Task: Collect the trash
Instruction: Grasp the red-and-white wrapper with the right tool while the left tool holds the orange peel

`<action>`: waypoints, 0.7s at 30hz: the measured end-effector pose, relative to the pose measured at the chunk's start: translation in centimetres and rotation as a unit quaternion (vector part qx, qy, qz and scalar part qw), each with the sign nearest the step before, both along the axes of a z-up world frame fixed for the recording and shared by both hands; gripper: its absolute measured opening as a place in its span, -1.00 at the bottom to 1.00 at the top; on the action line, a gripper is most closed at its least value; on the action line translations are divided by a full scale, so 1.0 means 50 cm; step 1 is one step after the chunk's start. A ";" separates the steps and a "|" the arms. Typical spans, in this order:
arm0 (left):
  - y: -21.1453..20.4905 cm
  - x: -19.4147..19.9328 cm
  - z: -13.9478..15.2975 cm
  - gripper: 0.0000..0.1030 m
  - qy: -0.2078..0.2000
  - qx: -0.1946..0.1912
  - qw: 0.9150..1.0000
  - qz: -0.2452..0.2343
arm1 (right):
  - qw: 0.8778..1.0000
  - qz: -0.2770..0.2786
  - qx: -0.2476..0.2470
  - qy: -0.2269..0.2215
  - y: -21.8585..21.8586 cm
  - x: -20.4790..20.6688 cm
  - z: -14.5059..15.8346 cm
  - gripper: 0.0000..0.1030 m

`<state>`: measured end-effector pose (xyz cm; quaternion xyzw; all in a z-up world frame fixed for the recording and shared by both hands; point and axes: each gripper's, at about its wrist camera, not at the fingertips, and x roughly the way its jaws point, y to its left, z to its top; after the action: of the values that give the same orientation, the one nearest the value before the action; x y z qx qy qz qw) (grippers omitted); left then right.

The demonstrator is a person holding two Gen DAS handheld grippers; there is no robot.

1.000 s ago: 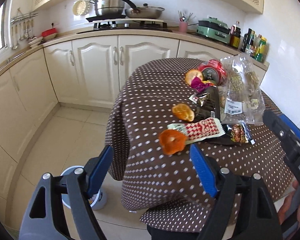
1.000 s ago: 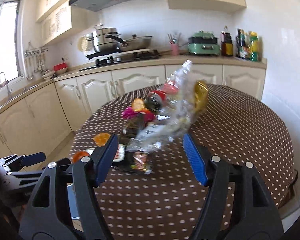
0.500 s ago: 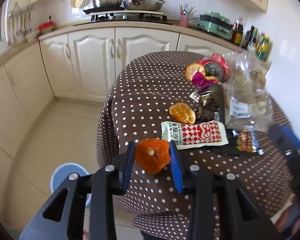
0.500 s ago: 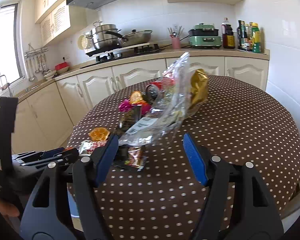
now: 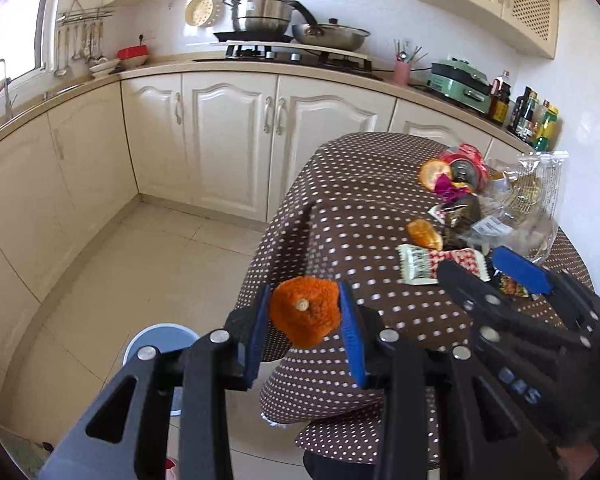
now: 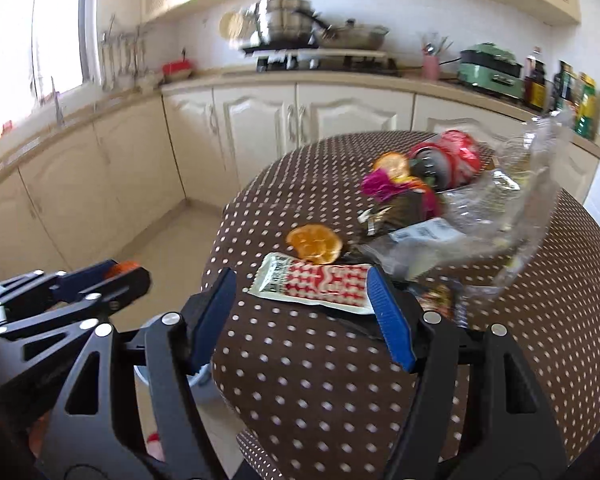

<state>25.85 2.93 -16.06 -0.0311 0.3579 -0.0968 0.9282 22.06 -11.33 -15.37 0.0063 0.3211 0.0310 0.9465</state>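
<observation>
You are barely under way: your left gripper [image 5: 305,318] is clenched on one orange tangerine peel with its stem nub [image 5: 305,312], held off the near-left edge of the round table in its brown dotted cloth [image 5: 364,184], above the floor near the pale blue round bin [image 5: 160,344]. Nothing shows as binned yet. Still on the cloth lie the red-and-white snack wrapper [image 6: 316,286], two more peels, a red can, a clear plastic bag and dark wrappers. Your right gripper [image 6: 302,316] stands released and empty, just short of that wrapper.

A second ago the peel lay on the cloth between wide left jaws; your right gripper was farther back.
</observation>
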 end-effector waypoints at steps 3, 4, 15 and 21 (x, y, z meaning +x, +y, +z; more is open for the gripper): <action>0.017 0.001 -0.009 -0.35 0.005 -0.008 1.000 0.001 | 0.999 -0.001 0.004 0.035 -0.006 0.036 -0.013 0.32; 0.020 0.001 -0.012 -0.35 0.006 -0.009 1.000 0.000 | 0.999 -0.006 -0.008 0.039 -0.006 0.045 -0.015 0.37; 0.034 0.009 -0.028 -0.35 0.016 -0.024 1.000 -0.004 | 0.997 0.007 -0.071 0.043 0.022 0.059 -0.041 0.13; 0.044 0.000 -0.021 -0.35 0.013 -0.028 1.000 -0.004 | 0.997 0.021 -0.071 0.026 0.033 0.029 -0.049 -0.29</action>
<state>25.86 5.13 -17.13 -0.0568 0.3675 -0.1097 0.9218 23.52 -9.65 -17.82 -0.0674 0.3475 0.0280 0.9348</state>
